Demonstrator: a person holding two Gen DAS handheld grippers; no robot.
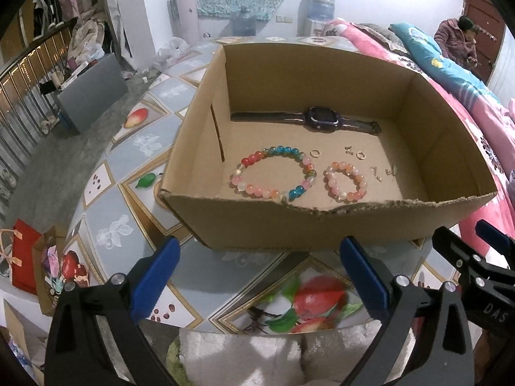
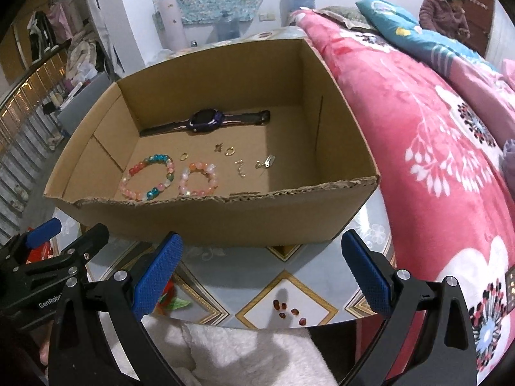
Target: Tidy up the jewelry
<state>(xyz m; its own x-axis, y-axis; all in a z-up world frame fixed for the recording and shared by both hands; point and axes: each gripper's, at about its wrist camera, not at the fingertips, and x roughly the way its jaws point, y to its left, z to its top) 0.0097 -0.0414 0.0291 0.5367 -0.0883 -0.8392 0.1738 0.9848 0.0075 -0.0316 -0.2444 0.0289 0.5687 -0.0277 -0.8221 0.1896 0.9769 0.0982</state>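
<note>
Faintly, "GenRobo" lettering on left hand-held gripper (image 2: 45, 247), "DAS" on right hand-held gripper (image 1: 476, 241)

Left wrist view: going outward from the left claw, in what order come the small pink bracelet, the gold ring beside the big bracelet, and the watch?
1. Small pink bracelet, near the box's torn front edge.
2. Gold ring, mid-floor.
3. Watch, along the back wall.
</note>
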